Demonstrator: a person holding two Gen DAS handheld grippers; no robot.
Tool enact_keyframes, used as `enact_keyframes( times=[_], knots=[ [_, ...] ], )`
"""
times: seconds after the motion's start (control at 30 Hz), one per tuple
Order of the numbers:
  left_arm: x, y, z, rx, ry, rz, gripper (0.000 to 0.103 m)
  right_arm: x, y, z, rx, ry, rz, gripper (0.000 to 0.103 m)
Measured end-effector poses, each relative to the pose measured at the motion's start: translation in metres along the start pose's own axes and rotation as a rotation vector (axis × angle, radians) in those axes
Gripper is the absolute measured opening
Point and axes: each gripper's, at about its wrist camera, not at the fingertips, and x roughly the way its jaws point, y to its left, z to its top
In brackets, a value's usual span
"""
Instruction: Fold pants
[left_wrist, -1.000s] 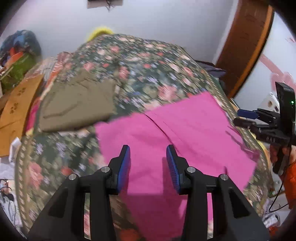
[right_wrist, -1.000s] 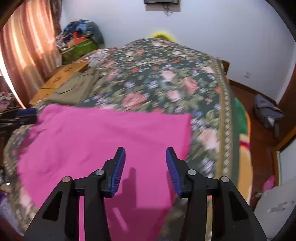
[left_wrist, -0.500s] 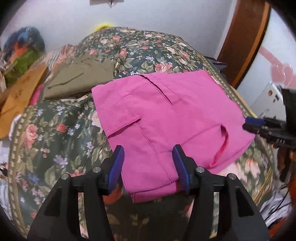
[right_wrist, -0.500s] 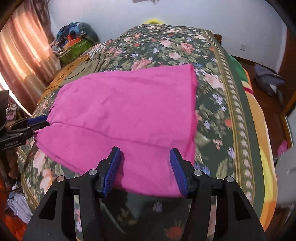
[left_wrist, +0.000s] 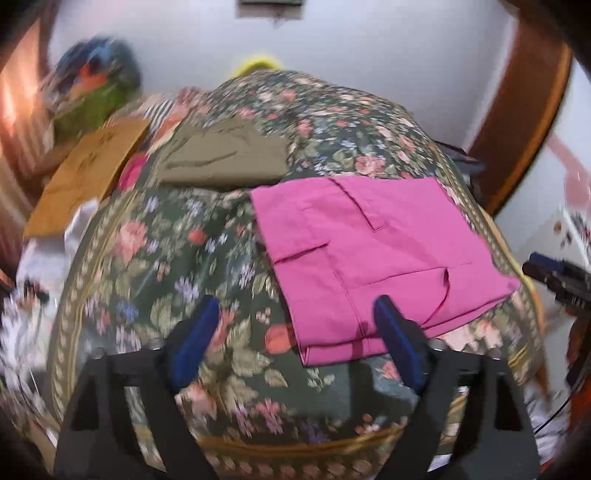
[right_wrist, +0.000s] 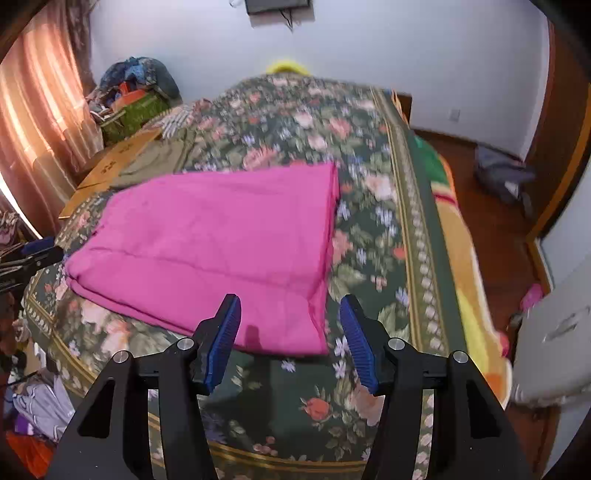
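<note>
Our left claw (left_wrist: 295, 339) is opening wide and empty, our right claw (right_wrist: 290, 334) half-open and empty, the pink pants (left_wrist: 369, 251) at twelve o'clock lying folded on the bed (left_wrist: 166, 258), seemingly finished.

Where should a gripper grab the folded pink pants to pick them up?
Probably the near folded edge of the pink pants, coming in low from the front. The layers stack up there, so one pinch catches them all. Both the left gripper and right gripper hold nothing.
</note>
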Motion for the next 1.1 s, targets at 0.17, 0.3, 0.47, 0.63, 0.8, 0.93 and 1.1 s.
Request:
enact_keyframes(
  times=[0.17,0.3,0.47,0.63,0.8,0.93,1.1],
  knots=[
    [0.002,-0.003,-0.015,-0.090,0.050,-0.046,0.092,-0.005,0.023,0.011,-0.059,-0.061,0.031,0.063],
    [0.019,-0.013,-0.035,-0.156,0.138,-0.144,0.092,-0.002,0.041,0.015,-0.083,-0.109,0.036,0.076],
    [0.029,-0.029,-0.046,-0.135,0.153,-0.166,0.100,0.020,0.057,0.018,-0.118,-0.085,0.024,0.077],
    [0.034,-0.024,-0.037,-0.195,0.138,-0.253,0.101,0.046,0.060,0.010,-0.131,0.008,0.018,0.077],
    [0.041,-0.019,-0.024,-0.261,0.139,-0.302,0.101,0.057,0.048,0.003,-0.060,0.052,0.088,0.077],
    [0.050,-0.025,-0.012,-0.265,0.138,-0.294,0.101,0.057,0.051,0.001,-0.080,0.053,0.095,0.077],
    [0.064,-0.020,0.005,-0.351,0.131,-0.331,0.101,0.058,0.049,0.000,-0.083,0.050,0.115,0.077]
  ],
)
